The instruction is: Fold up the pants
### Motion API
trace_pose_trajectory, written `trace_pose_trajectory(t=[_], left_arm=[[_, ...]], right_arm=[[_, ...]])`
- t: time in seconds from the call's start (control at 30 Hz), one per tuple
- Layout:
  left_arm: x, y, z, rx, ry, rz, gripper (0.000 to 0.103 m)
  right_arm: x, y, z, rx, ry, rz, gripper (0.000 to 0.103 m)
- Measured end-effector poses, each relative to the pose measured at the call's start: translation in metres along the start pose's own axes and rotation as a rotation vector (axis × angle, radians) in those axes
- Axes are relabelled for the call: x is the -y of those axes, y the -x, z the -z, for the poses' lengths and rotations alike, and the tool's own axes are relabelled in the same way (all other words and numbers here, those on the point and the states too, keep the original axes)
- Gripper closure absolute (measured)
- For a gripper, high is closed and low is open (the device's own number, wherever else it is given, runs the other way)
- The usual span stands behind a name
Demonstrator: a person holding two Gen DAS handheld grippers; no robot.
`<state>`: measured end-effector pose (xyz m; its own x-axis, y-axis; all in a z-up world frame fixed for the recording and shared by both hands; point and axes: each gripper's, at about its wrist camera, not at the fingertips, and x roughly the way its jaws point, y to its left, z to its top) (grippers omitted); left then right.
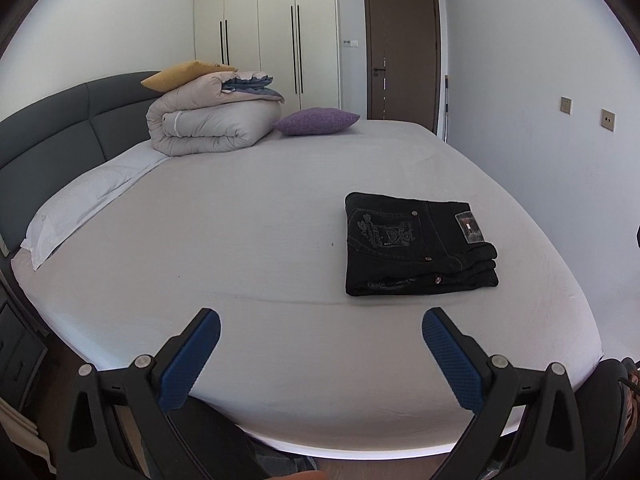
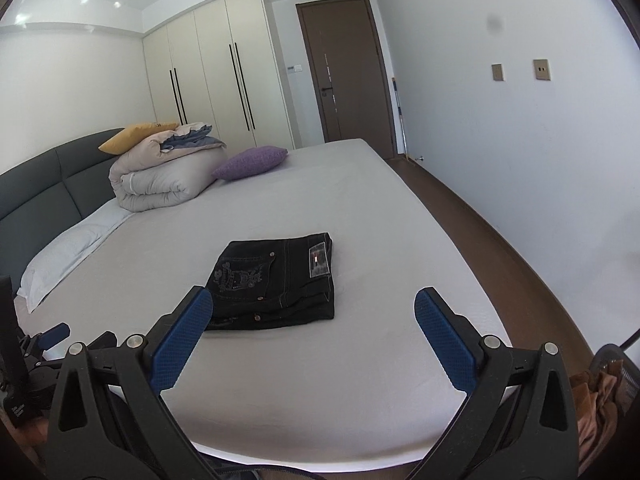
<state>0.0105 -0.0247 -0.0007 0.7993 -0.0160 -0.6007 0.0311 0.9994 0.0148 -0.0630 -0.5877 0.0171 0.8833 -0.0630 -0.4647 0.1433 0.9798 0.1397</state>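
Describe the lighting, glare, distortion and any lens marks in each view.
Left wrist view: even, soft daylight, strong fisheye bending of the bed edge, dark corner vignetting, folded black pants sharp, no glare. Right wrist view: same bending, bright specks of glare on the ceiling top left, a grey smudge on the wall, probably a lens mark, pants in focus.

Embroidered "D" crest on the back pocket of the folded black jeans (image 1: 416,246), lettering around it too small to read, waistband patch (image 1: 469,227) illegible
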Motion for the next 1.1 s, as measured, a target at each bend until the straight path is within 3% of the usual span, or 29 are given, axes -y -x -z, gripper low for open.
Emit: trace_pose_trajectory(t=[0.2, 0.5, 1.1], left_arm=[[0.003, -0.007, 0.01, -0.054, 0.019, 0.022, 0.0], [-0.002, -0.011, 0.011, -0.072, 0.033, 0.0, 0.0], [-0.003, -0.013, 0.016, -0.083, 0.005, -0.001, 0.0]], right_arm=[[-0.004, -0.024, 0.007, -0.094, 0.018, -0.022, 0.0], [-0.018, -0.046, 0.018, -0.156, 0.085, -0.05, 0.0], [-0.023, -0.068, 0.025, -0.2, 0.095, -0.066, 0.0]])
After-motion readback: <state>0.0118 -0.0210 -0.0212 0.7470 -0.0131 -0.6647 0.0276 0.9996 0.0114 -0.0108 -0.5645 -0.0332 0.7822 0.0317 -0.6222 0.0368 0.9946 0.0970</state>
